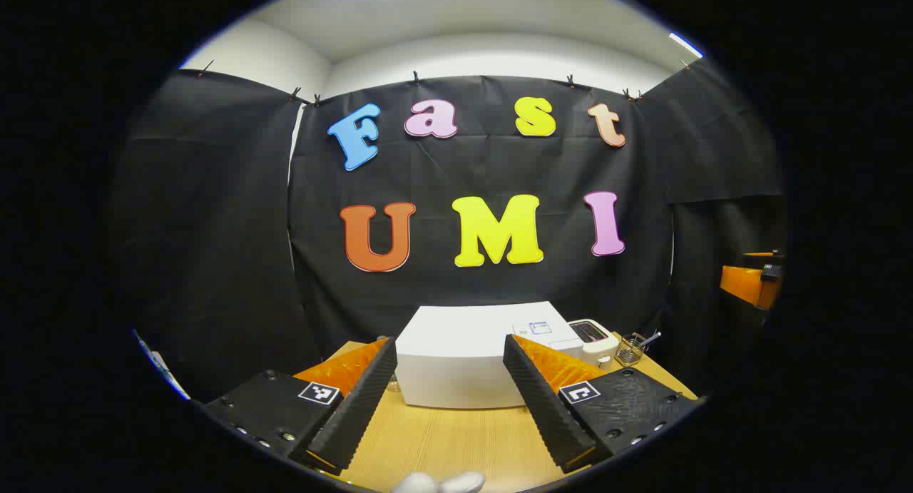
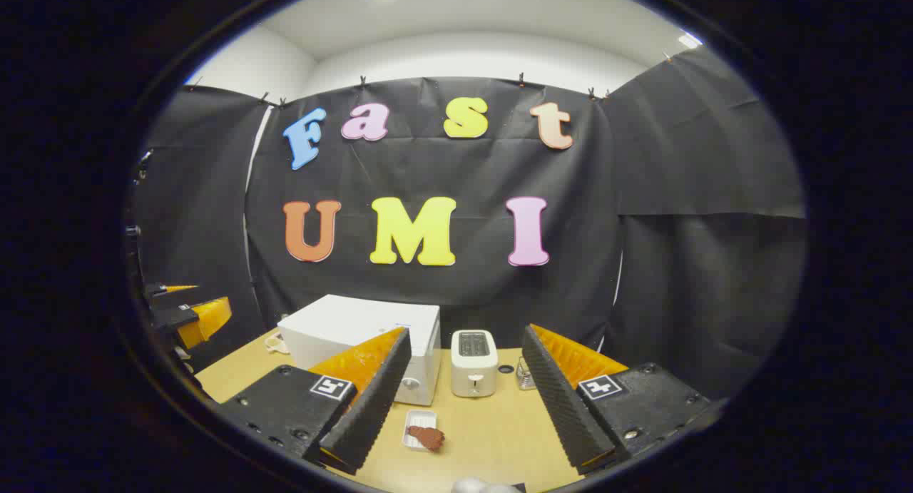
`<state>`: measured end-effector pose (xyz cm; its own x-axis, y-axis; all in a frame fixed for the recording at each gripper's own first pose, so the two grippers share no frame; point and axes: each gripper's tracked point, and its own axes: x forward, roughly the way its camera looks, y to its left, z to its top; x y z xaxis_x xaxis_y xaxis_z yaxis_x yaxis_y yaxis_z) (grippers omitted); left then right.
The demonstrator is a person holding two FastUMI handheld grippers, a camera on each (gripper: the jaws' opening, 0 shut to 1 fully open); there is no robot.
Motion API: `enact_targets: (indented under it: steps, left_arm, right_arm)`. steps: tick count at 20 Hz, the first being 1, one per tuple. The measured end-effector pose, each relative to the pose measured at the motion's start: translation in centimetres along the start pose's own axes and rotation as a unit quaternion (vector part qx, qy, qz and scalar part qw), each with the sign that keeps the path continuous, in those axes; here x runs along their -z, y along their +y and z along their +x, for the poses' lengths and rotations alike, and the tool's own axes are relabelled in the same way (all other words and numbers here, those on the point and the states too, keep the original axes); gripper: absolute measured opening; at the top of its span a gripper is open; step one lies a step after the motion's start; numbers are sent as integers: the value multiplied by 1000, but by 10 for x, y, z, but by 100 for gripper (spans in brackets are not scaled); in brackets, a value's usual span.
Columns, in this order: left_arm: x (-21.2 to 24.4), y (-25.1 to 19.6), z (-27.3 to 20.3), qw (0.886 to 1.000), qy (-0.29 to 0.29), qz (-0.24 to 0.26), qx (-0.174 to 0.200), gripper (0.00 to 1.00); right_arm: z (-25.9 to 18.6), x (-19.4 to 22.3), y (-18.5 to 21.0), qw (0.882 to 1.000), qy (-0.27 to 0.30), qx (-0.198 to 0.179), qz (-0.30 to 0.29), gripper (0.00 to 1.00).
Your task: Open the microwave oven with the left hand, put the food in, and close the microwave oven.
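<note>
With nothing yet touched, I hover above the bench (image 2: 492, 436).
Both jaws wide, empty; next, left gripper (image 1: 449, 393) reaches the shut microwave oven (image 1: 456, 357); food (image 2: 426, 436) waits.

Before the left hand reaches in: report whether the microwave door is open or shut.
Shut. The microwave shows a closed white box, its front flush, with no door swung out.

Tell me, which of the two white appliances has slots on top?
The toaster, the smaller one standing right of the bigger, flat-topped microwave.
</note>
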<state>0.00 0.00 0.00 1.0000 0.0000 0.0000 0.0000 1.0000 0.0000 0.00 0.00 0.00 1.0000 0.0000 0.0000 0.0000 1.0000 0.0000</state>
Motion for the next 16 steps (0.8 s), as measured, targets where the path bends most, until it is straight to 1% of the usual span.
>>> enact_targets:
  steps: [1,2,3,4,5,6,7,8,9,10,11,14,16]
  left_arm:
    - [-1,-2,0,1000,-1,2,0,96]
    - [-2,-2,0,1000,-3,4,0,96]
    - [-3,-3,1,1000,-5,6,0,96]
    - [-2,-1,0,1000,-5,6,-1,96]
    - [-2,-2,1,1000,-4,4,1,96]
    - [-1,-3,1,1000,-3,3,1,96]
    - [1,-4,1,1000,0,3,0,96]
    - [2,-5,3,1000,1,2,0,96]
    - [2,-5,3,1000,2,2,1,96]
    - [3,-6,5,1000,2,3,1,96]
    - [3,-6,5,1000,1,4,3,96]
    - [10,-12,11,1000,2,5,6,96]
    - [26,-23,20,1000,8,0,11,96]
  right_arm:
    - [2,0,0,1000,-2,-1,1,100]
    - [2,-1,0,1000,-2,-1,3,100]
    - [3,-1,1,1000,-2,-3,5,92]
    - [4,1,1,1000,-1,-4,7,100]
    - [6,2,0,1000,1,-4,6,92]
    - [6,2,-1,1000,1,-4,5,92]
    - [7,2,-2,1000,2,-4,4,100]
    - [7,4,-1,1000,3,-4,3,92]
    - [8,4,-2,1000,3,-3,1,100]
    - [8,4,-2,1000,3,-2,-1,92]
    - [8,6,-2,1000,4,-2,0,100]
    - [9,7,-3,1000,4,-4,6,100]
    - [9,6,-6,1000,3,-5,7,100]
